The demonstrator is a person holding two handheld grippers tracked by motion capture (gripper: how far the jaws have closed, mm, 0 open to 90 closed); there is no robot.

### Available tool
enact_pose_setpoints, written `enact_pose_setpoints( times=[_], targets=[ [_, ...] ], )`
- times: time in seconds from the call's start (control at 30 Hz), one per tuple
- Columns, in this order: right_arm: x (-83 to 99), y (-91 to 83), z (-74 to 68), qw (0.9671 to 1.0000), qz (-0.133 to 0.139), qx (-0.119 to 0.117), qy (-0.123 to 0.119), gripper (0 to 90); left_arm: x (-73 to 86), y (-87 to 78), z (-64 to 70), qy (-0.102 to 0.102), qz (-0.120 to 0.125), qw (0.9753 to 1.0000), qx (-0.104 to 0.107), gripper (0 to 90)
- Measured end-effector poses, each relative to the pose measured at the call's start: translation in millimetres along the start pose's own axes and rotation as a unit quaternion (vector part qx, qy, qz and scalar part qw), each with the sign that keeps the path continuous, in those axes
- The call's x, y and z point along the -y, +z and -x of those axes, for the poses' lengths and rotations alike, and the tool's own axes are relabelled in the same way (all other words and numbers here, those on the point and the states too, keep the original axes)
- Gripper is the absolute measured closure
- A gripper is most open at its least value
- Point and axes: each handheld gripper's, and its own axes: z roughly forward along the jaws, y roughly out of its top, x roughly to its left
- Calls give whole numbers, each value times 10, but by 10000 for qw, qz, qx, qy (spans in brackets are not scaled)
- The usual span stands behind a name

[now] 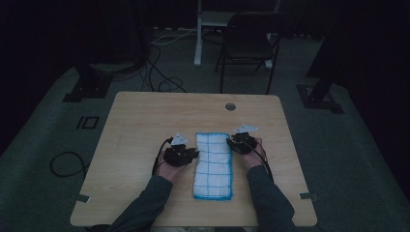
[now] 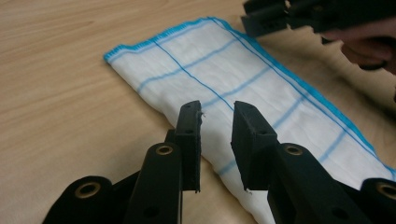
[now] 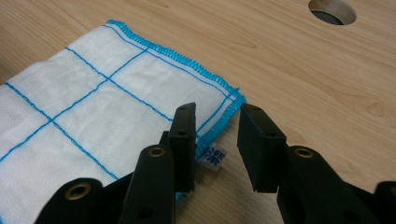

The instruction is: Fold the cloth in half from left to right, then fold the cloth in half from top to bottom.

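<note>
A white cloth [image 1: 213, 164] with blue grid lines and a blue hem lies folded into a long strip on the wooden table [image 1: 140, 121]. My left gripper [image 1: 192, 153] sits at the strip's left long edge, open, with nothing between its jaws. In the left gripper view the left gripper [image 2: 217, 116] hovers over the cloth [image 2: 224, 79] edge. My right gripper [image 1: 231, 141] is at the far right corner, open. In the right gripper view the right gripper [image 3: 215, 116] straddles the hemmed corner of the cloth [image 3: 93, 107], near a small label [image 3: 212, 157].
A round cable hole [image 1: 230, 106] is in the table behind the cloth, also seen as the hole [image 3: 332, 11] in the right gripper view. A dark chair [image 1: 249, 41] stands beyond the table. Cables [image 1: 67, 162] trail on the floor at the left.
</note>
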Motion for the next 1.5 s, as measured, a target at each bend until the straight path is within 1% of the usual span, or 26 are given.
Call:
enact_pose_setpoints(
  times=[0.13, 0.27, 0.3, 0.47, 0.53, 0.63, 0.77, 0.83, 0.87, 0.97, 1.03, 1.17, 1.33, 1.43, 1.5],
  targets=[
    [0, 2, 9, 10000, 4, -7, 15, 673, -85, 54, -67, 1, -5, 10000, -64, 731],
    [0, -1, 4, 10000, -5, -16, -5, 671, -128, 112, -127, -94, -39, 9999, -66, 729],
    [0, -3, 4, 10000, -4, -18, -5, 670, -141, 128, -146, -91, -58, 9999, -82, 728],
    [-5, -4, 7, 10000, 14, -31, -14, 658, -200, 193, -216, -191, -62, 9996, -219, 679],
    [-7, -1, 13, 10000, 16, -25, -20, 649, -224, 228, -242, -201, -81, 9994, -274, 657],
    [-16, 6, 19, 10000, 18, -16, 22, 631, -247, 282, -266, -204, -141, 9991, -335, 631],
    [-36, 11, 24, 9999, 43, 38, 93, 593, -266, 348, -285, -186, -193, 9990, -360, 623],
    [-39, 12, 27, 9999, 53, 33, 118, 587, -272, 371, -295, -208, -184, 9990, -363, 616],
    [-44, 17, 35, 9998, 58, -5, 169, 578, -281, 402, -308, -213, -201, 9987, -411, 616],
    [-53, 57, 42, 9997, -32, -51, 233, 556, -294, 461, -332, -222, -263, 9983, -478, 607],
    [-54, 82, 42, 9996, -45, -89, 271, 549, -300, 505, -348, -264, -295, 9979, -516, 599],
    [-60, 138, 33, 9995, -127, -93, 285, 533, -301, 578, -387, -382, -347, 9966, -642, 583],
    [-77, 207, 21, 9991, -187, -171, 327, 480, -295, 654, -408, -492, -413, 9950, -761, 554],
    [-83, 266, 20, 9988, -236, -181, 393, 448, -301, 688, -414, -557, -400, 9946, -775, 533],
    [-86, 302, 22, 9984, -268, -177, 471, 434, -316, 702, -409, -519, -435, 9947, -778, 529]
  ],
)
